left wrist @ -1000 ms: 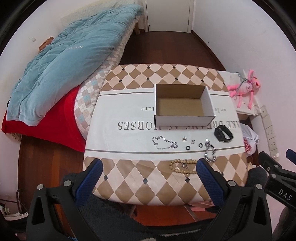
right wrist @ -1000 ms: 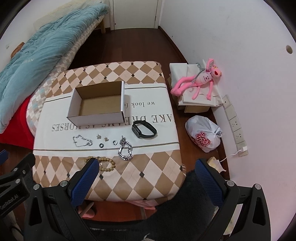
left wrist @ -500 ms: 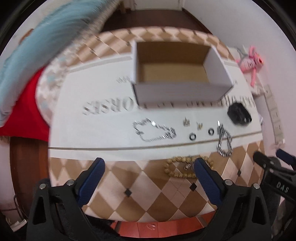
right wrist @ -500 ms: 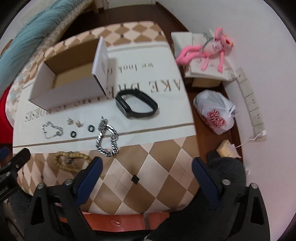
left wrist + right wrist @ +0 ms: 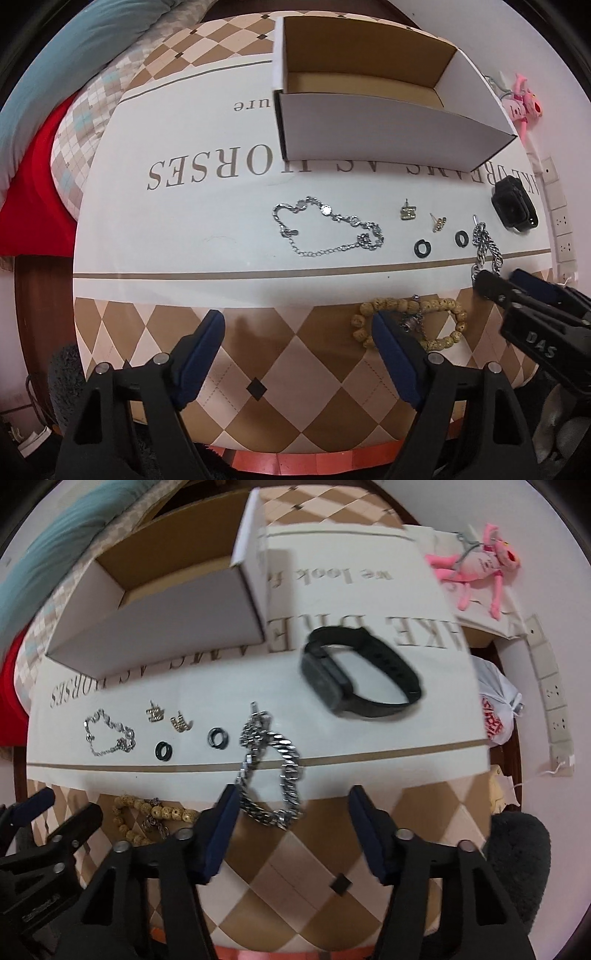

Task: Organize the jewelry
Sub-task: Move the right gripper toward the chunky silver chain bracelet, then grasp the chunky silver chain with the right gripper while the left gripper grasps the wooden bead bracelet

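An empty white cardboard box (image 5: 384, 136) (image 5: 162, 627) stands on the cloth-covered table (image 5: 177, 236). In front of it lie a thin silver chain (image 5: 328, 230) (image 5: 109, 733), two gold earrings (image 5: 408, 213) (image 5: 155, 713), two black rings (image 5: 422, 248) (image 5: 218, 737), a thick silver chain bracelet (image 5: 269, 771) (image 5: 485, 249), a black watch band (image 5: 360, 681) (image 5: 513, 203) and a wooden bead bracelet (image 5: 410, 321) (image 5: 147, 818). My left gripper (image 5: 299, 332) is open, low over the table's near part, its right finger over the bead bracelet. My right gripper (image 5: 291, 812) is open, just in front of the thick silver bracelet.
A bed with a blue quilt (image 5: 55, 66) and a red sheet (image 5: 33, 177) lies to the left. A pink plush toy (image 5: 476, 565) on folded cloth, a white bag (image 5: 498, 709) and wall sockets (image 5: 554, 701) are to the right.
Both grippers have come down and forward toward the table; the jewelry now looks much larger and closer. Nothing on the table has moved.
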The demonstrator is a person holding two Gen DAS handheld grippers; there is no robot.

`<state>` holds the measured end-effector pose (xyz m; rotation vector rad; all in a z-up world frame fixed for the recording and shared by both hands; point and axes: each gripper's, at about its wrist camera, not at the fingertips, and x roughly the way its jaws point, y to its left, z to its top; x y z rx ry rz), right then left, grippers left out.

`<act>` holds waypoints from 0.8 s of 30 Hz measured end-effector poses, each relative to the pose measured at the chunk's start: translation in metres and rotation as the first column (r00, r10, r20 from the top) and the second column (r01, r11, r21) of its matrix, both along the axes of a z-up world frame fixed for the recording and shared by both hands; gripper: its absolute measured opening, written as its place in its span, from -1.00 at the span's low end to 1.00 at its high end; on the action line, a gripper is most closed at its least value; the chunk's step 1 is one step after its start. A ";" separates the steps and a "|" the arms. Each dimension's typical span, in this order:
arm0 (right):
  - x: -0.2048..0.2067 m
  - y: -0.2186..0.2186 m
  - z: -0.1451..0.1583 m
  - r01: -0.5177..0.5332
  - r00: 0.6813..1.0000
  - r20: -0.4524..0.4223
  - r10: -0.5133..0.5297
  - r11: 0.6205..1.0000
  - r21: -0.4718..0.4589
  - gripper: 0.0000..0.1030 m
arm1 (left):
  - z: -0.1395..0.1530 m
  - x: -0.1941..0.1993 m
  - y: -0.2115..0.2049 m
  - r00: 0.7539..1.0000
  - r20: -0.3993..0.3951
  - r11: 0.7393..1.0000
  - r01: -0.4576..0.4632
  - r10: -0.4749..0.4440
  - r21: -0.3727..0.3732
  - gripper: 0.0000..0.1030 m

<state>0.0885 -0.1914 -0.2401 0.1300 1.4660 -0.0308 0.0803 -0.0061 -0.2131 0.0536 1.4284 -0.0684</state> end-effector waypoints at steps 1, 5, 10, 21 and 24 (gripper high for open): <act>0.001 0.004 -0.001 -0.005 1.000 0.007 0.005 1.000 -0.011 0.09 | 0.000 0.000 0.001 1.000 0.003 1.000 0.000 0.000 0.002 0.56; 0.003 0.012 -0.002 -0.027 0.999 0.019 0.028 0.999 -0.044 -0.01 | 0.001 -0.001 0.002 1.000 -0.002 1.000 0.002 -0.002 -0.006 0.56; -0.002 0.019 0.000 -0.052 0.997 0.054 0.056 0.996 -0.071 -0.44 | -0.002 0.001 -0.002 1.000 -0.008 1.000 0.020 -0.021 -0.013 0.56; -0.022 -0.001 0.022 0.012 0.996 0.094 -0.008 0.999 -0.034 -1.00 | 0.002 0.004 -0.010 0.998 -0.036 0.997 0.040 -0.043 -0.068 0.56; -0.033 -0.014 0.020 0.039 0.997 0.070 -0.038 0.999 -0.022 -1.00 | -0.004 0.003 -0.012 0.997 -0.060 0.995 0.040 -0.045 -0.094 0.56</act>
